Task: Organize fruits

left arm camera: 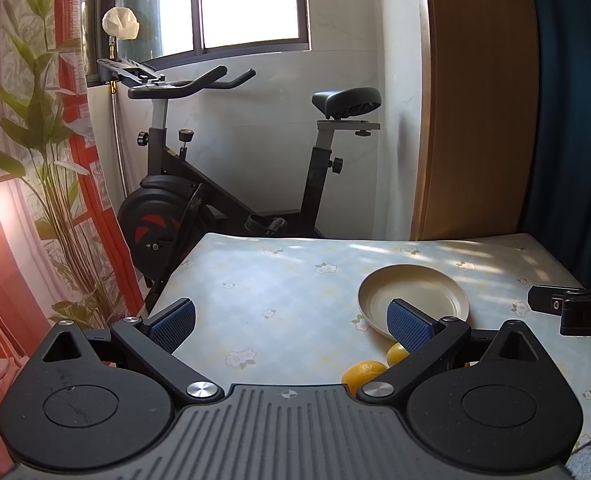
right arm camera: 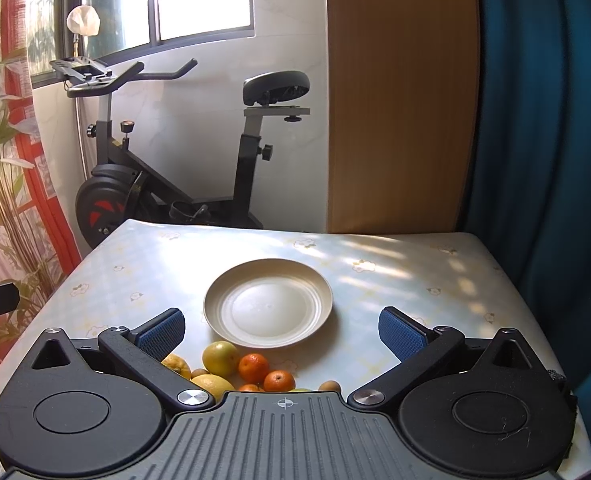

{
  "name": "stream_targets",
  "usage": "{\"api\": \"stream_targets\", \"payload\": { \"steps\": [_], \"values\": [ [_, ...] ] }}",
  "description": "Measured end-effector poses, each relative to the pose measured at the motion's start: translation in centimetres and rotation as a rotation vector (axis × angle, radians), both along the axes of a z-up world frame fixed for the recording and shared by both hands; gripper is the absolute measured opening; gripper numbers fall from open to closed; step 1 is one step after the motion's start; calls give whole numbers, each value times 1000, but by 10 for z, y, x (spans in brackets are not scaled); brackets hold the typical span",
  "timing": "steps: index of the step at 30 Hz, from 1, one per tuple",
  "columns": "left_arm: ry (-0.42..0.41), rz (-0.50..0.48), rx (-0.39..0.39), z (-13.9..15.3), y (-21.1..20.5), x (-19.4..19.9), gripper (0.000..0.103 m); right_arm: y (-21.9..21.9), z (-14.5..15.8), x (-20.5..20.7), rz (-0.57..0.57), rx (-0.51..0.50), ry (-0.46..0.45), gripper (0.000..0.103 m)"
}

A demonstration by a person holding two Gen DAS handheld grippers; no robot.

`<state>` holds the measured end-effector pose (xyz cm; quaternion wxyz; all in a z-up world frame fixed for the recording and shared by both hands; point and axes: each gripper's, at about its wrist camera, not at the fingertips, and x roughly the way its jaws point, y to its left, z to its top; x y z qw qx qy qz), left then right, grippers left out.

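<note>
— Where's the fruit?

— Heaped at the near edge of the table (right arm camera: 375, 256), just short of the plate (right arm camera: 268, 307). From my right gripper (right arm camera: 281, 330) I see a yellow-green fruit (right arm camera: 220, 357) closest to the plate's rim, two tangerines (right arm camera: 254, 367) beside it, lemons (right arm camera: 212, 384) to the left, and small brown fruits (too small to name) at the fringes. Part of the pile is hidden under the gripper body.

— And the plate?

— Bare. Nothing is on it, so I judge this is the very start: no piece picked.

— Your grippers?

— Both spread wide, holding nothing. The right one hangs over the pile, facing the plate. The left gripper (left arm camera: 291, 328) sits off to the left, over bare table; from there I catch only two lemons (left arm camera: 361, 374) and the plate (left arm camera: 411, 292) behind one finger.

— Next move?

— My guess: dip the right one down onto a top piece, likely a tangerine, close gently since round fruit rolls, then carry it forward onto the plate. The pieces touch, so a clumsy approach could nudge the neighbours. The exercise bike (right arm camera: 175, 152) behind the table plays no part.
</note>
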<state>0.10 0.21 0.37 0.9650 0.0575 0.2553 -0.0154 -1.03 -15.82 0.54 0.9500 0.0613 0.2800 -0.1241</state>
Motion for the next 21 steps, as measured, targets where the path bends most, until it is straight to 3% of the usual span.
{"api": "stream_targets", "payload": {
  "steps": [21],
  "values": [
    [8, 4, -4, -3, 2, 1, 103, -1, 0, 0, 1, 4, 0, 103]
  ]
}}
